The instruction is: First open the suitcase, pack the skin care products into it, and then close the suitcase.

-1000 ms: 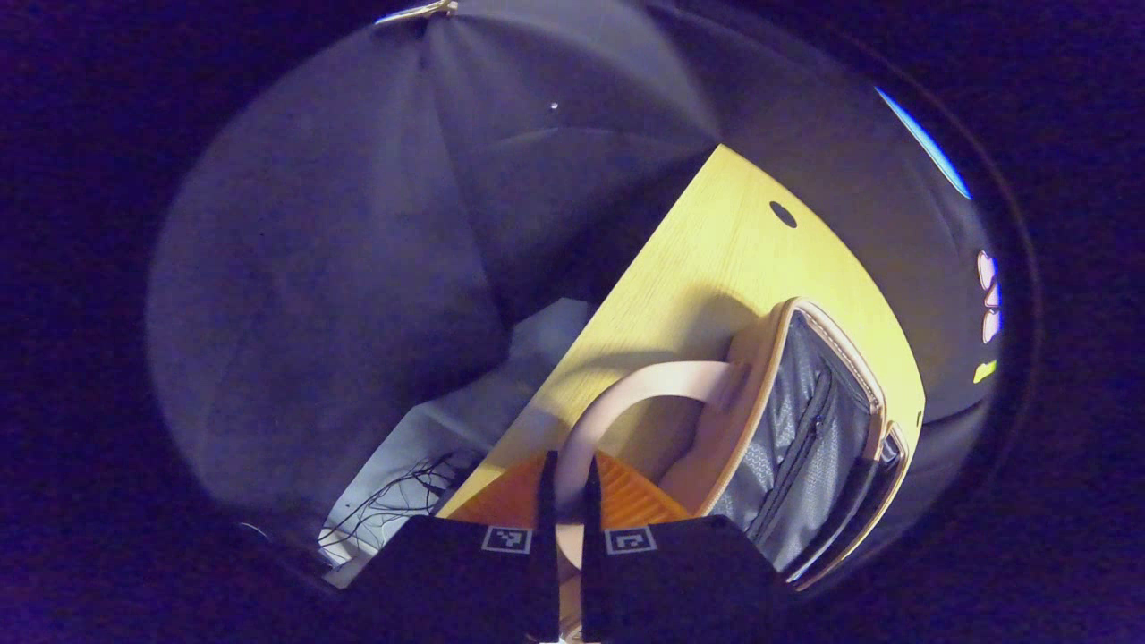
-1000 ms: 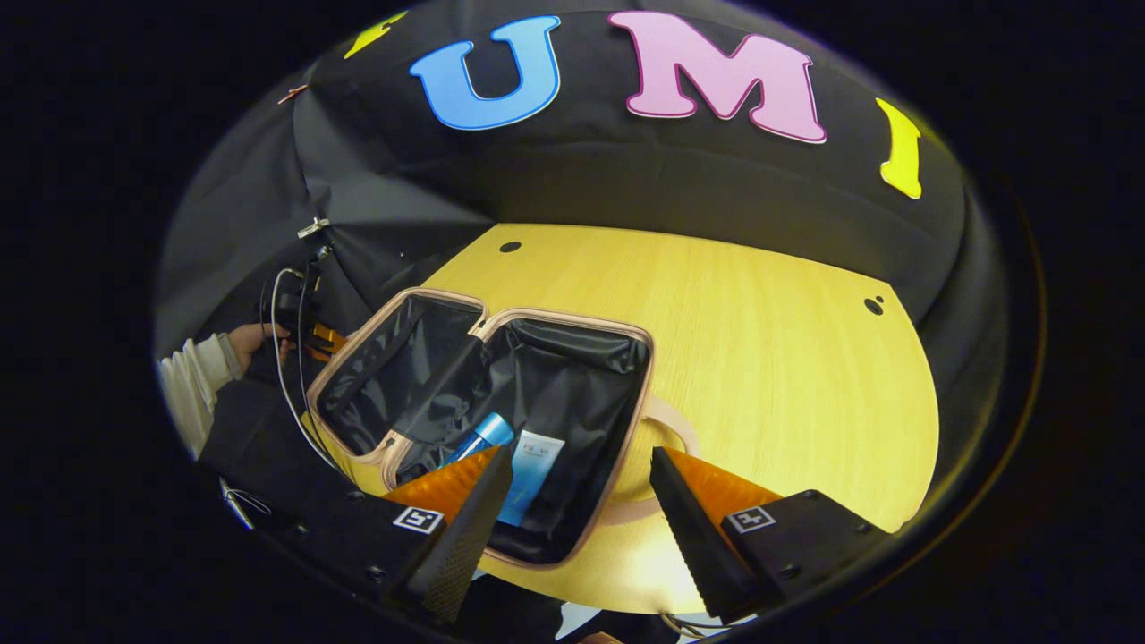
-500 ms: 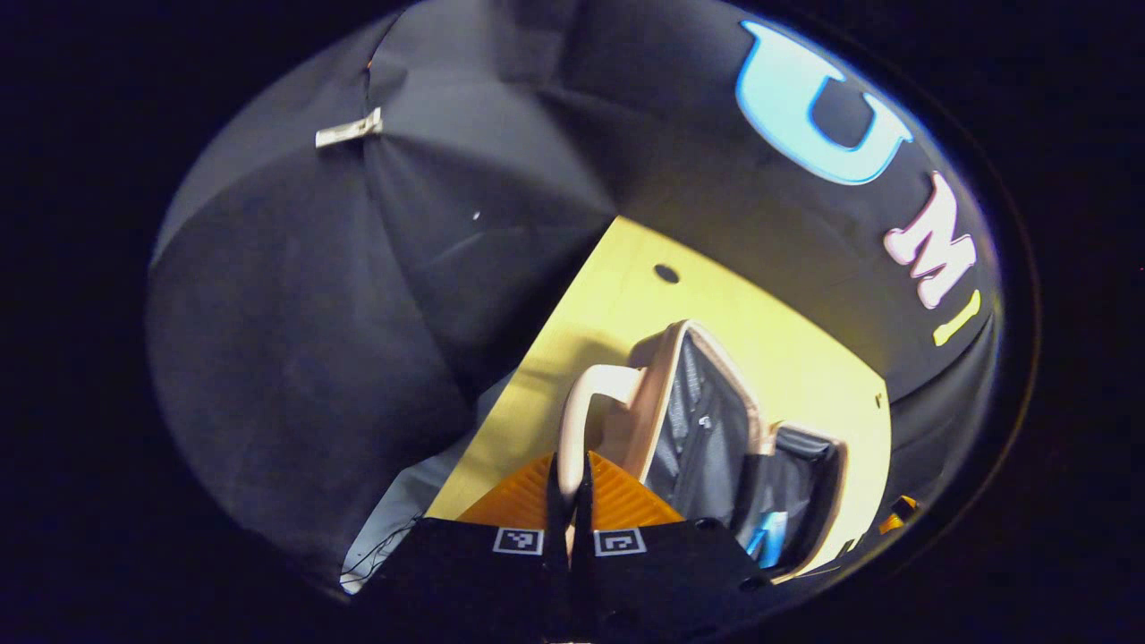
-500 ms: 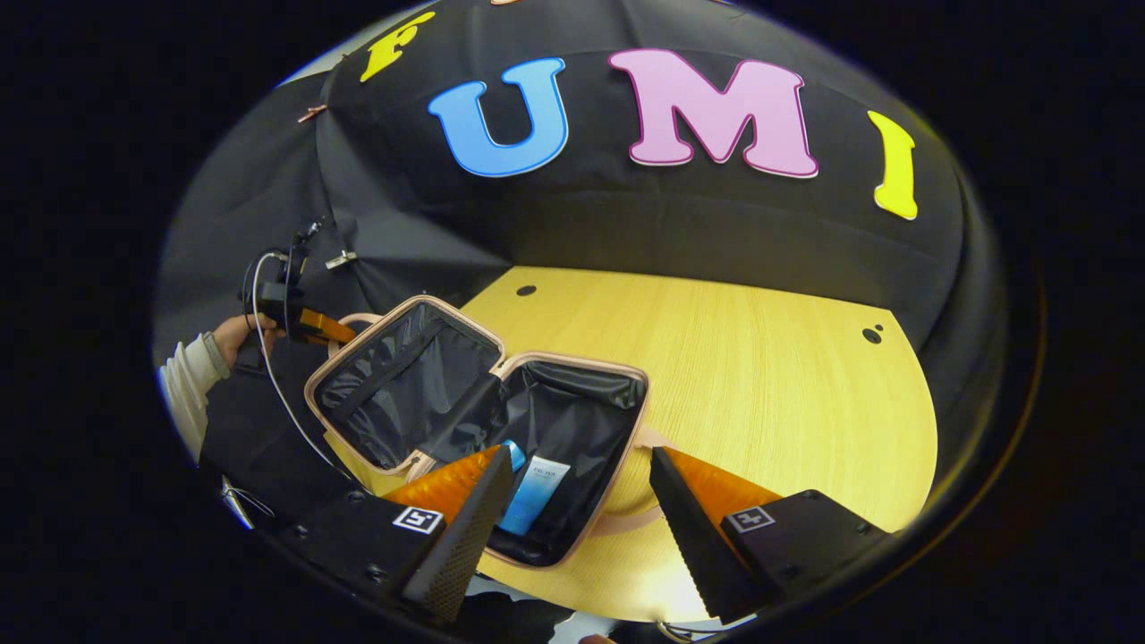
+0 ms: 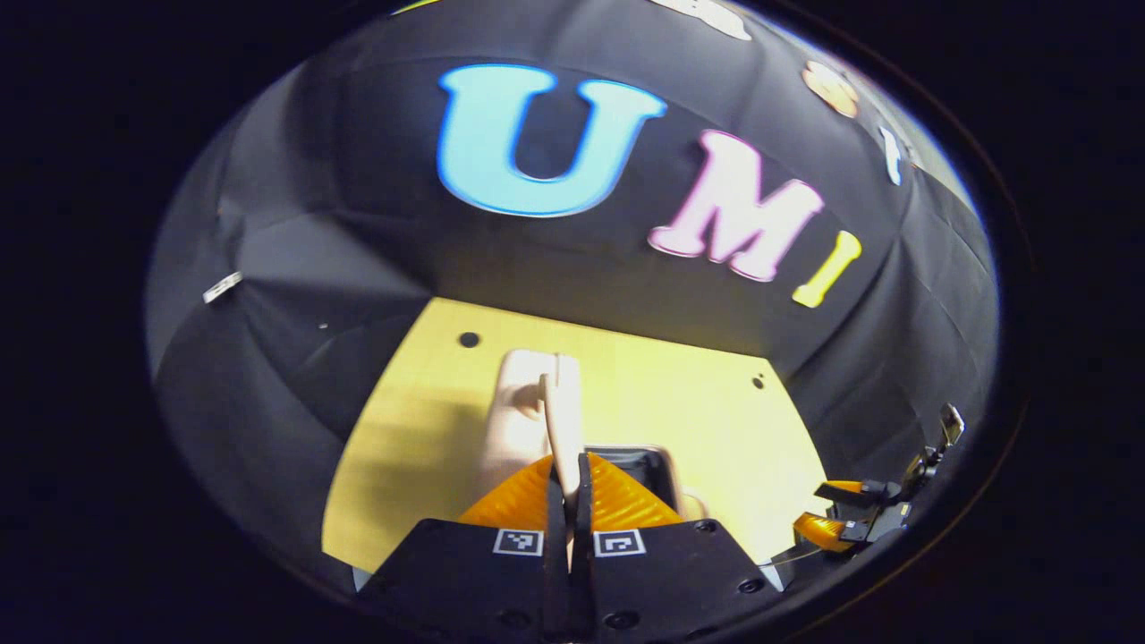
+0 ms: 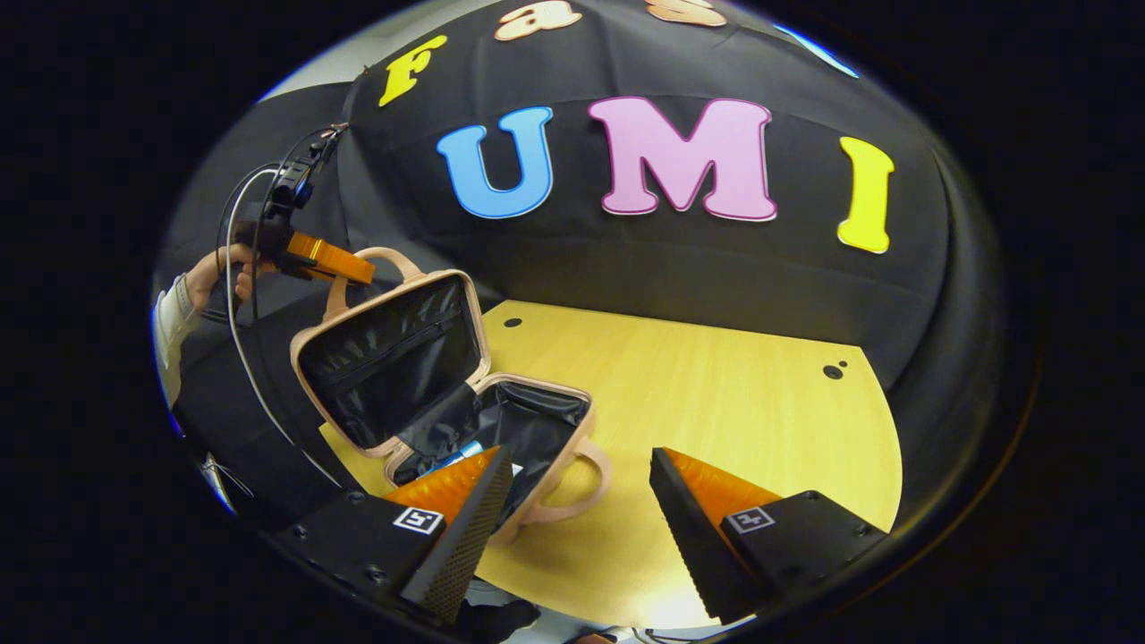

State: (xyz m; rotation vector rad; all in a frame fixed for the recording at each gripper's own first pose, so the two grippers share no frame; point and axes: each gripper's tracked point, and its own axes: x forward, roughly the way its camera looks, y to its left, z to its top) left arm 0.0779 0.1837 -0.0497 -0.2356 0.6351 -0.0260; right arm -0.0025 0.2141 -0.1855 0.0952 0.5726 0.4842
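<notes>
In the right gripper view, the right gripper (image 6: 577, 523) is held low over the near edge of the table (image 6: 716, 394) with its jaws spread wide and nothing between them. Just beyond its fingers, toward the table's near left corner, the suitcase (image 6: 501, 429) is seen open, its base flat on the wood and a blue skin care product (image 6: 456, 456) lying in the dark lining. The lid (image 6: 389, 358) is raised steeply, lifted by its handle (image 6: 371, 268), on which the left gripper (image 6: 331, 259) is pinched; in the left gripper view the jaws are pressed together on that handle (image 5: 562, 429). The shell is judged light but rigid, the hinged lid free to swing, and the looped handle the surest hold, though a thin strap may slip or twist. Compared with a second ago, the lid has been swung from lying flat to near upright, and the left gripper has been raised with it.
</notes>
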